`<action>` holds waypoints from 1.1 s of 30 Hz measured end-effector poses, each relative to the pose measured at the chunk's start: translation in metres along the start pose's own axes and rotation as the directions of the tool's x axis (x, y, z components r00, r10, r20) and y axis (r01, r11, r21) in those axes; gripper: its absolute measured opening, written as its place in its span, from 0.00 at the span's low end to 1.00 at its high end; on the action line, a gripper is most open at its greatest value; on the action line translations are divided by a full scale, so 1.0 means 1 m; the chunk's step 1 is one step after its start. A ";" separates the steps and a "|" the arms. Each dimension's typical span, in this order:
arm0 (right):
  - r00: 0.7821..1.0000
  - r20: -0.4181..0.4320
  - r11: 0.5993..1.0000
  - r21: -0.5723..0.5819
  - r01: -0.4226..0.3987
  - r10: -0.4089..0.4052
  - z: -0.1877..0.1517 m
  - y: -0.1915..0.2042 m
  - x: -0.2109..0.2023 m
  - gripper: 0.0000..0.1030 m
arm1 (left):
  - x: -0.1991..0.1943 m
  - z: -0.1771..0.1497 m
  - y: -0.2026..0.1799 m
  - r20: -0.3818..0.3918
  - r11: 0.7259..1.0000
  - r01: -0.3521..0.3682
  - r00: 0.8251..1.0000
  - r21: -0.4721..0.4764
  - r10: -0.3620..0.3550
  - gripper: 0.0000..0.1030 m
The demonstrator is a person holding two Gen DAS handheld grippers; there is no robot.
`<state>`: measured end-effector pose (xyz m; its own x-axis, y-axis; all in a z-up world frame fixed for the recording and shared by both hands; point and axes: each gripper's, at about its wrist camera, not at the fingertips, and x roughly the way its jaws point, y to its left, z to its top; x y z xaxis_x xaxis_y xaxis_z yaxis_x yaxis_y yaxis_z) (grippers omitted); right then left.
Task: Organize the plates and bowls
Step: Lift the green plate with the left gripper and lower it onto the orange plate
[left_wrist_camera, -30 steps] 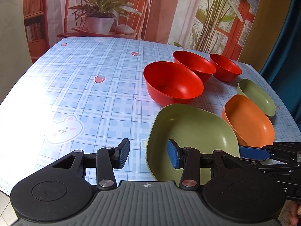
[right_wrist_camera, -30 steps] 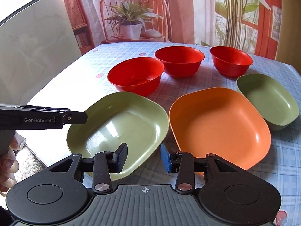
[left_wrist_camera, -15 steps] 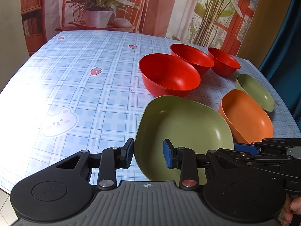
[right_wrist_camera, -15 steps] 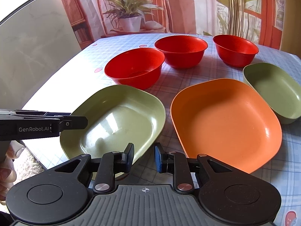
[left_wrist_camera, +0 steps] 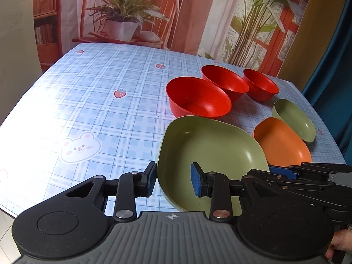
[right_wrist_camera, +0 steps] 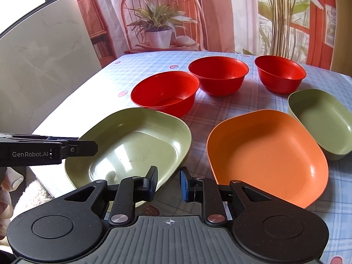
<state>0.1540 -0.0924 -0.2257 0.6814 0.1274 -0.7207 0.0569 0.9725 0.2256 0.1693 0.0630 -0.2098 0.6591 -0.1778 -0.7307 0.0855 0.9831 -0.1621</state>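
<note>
A large green plate (left_wrist_camera: 211, 151) (right_wrist_camera: 132, 145) lies at the near edge of the table. My left gripper (left_wrist_camera: 173, 180) is shut on its left rim, one pad outside and one inside. Its tip (right_wrist_camera: 88, 147) shows at that rim in the right wrist view. My right gripper (right_wrist_camera: 168, 183) is shut on the opposite near rim. Its blue pad (left_wrist_camera: 279, 170) shows behind the plate in the left wrist view. An orange plate (right_wrist_camera: 268, 154) and a smaller green dish (right_wrist_camera: 323, 121) lie to the right. Three red bowls (right_wrist_camera: 165, 92) (right_wrist_camera: 217, 72) (right_wrist_camera: 279, 72) stand in a row behind.
The table wears a blue checked cloth (left_wrist_camera: 99, 110) with bear and strawberry prints; its left half is bare. A printed backdrop with a chair and plants hangs behind. A teal curtain (left_wrist_camera: 330, 66) hangs at the right. A white rug (right_wrist_camera: 33, 195) lies below the near edge.
Both pairs of jaws have narrowed around the large green plate's rims, and the fingers have come in closer over it. The other dishes have not moved.
</note>
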 end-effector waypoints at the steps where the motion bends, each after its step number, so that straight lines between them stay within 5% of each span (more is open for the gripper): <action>1: 1.000 0.004 1.000 -0.001 -0.001 0.001 0.001 0.000 -0.001 0.20 | -0.002 0.000 -0.001 0.003 1.000 0.000 1.000 0.000 0.000 0.35; 17: 0.997 0.072 0.999 -0.038 0.002 0.001 0.016 0.003 -0.017 0.20 | -0.027 0.007 -0.007 0.066 1.000 0.002 0.998 0.001 -0.003 0.35; 33: 0.989 0.139 0.994 -0.088 0.063 -0.051 0.048 -0.042 -0.046 0.20 | -0.019 0.024 -0.050 0.062 0.994 0.094 0.993 0.058 -0.098 0.35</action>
<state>0.1553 -0.1486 -0.1708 0.7727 0.0496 -0.6328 0.0355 0.9920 0.1211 0.1704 0.0182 -0.1714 0.6927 -0.2699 -0.6688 0.1904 0.9629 -0.1914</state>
